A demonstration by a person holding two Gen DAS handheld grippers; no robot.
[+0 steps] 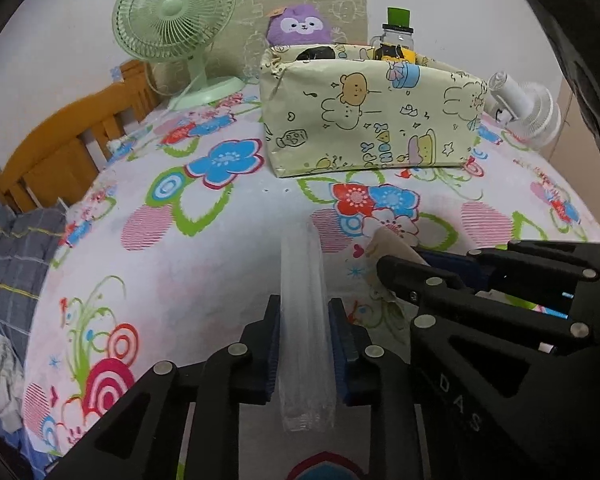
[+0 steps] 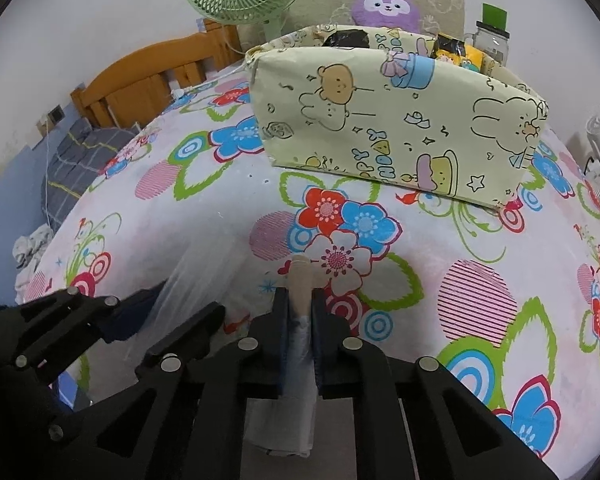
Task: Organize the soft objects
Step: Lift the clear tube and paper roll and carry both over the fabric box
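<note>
Across the flower-printed bed sheet (image 1: 204,264) a pale yellow, cartoon-printed fabric storage box (image 1: 370,116) stands upright, with a purple plush toy (image 1: 298,26) behind it and a mint-green desk fan (image 1: 174,10) to its left. Nearer the cameras, the left hand-held gripper (image 1: 304,344) is clamped on a clear, crinkled plastic bag (image 1: 304,320) that stands up between its blue pads. Just beside it, the right hand-held gripper (image 2: 300,320) is closed on a beige fabric piece in clear wrap (image 2: 300,280), whose tip pokes out past the fingertips above the sheet.
</note>
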